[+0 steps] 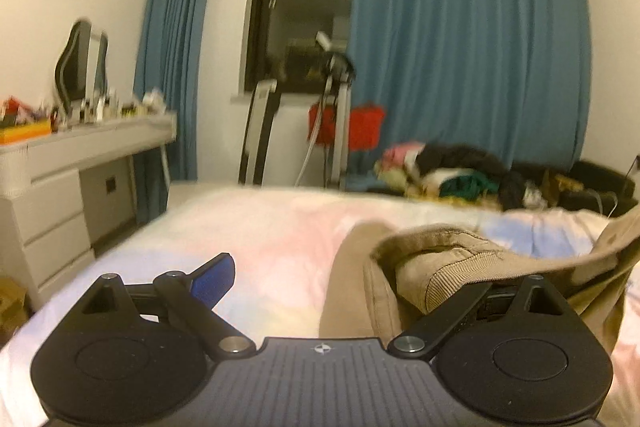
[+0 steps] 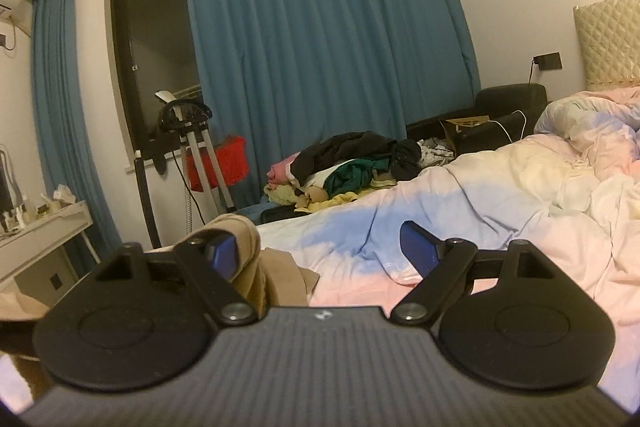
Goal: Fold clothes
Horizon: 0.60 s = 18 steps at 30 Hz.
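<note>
Left claw [image 1: 352,279] is gaping wide, tan trousers [image 1: 440,267] draping over its right finger. Right claw [image 2: 320,247] is standing wide above the bed [image 2: 500,195], gripping nothing.

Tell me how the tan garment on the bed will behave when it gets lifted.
The tan garment will probably go floppy: it already lies in soft bunched folds on the bed. Its ribbed, corduroy-like weave suggests grip rather than slipperiness. It looks fairly thick, so likely a bit heavy, sagging either side of a claw.
</note>
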Available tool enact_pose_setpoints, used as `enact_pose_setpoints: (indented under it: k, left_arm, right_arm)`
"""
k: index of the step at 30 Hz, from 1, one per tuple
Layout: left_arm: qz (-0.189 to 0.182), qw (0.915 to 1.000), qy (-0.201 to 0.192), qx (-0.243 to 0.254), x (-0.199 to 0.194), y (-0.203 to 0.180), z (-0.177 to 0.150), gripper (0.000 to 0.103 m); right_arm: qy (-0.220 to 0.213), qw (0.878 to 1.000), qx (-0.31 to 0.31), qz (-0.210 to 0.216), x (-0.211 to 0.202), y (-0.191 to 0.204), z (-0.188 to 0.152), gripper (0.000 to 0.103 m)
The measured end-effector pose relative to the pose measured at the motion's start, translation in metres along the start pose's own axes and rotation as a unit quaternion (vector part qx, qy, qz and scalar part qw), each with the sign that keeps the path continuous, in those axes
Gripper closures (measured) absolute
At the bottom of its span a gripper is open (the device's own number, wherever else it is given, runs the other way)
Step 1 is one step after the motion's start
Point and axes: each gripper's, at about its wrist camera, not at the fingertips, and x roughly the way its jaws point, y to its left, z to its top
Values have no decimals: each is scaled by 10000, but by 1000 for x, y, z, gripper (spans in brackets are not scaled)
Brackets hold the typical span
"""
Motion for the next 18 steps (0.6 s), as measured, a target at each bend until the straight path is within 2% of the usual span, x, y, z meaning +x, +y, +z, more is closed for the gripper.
enact_pose_setpoints:
  k: [5,10,14,18]
  left_arm:
    - [225,9969,737,153,25,2,-16,6]
    - [230,9955,908,-111,31,10,-19,6]
    - [323,9976,586,-190,19,9,-14,5]
    - [712,9971,-165,-218,-3,5,0,5]
  right_arm:
    - [7,10000,-99,-4,0,-1,-2,19]
    - [-33,9994,-332,-86,1,5,-6,19]
    - [-65,9993,-330,-151,-2,4,-8,19]
    - [-170,9995,-273,-80,-10,5,-5,19]
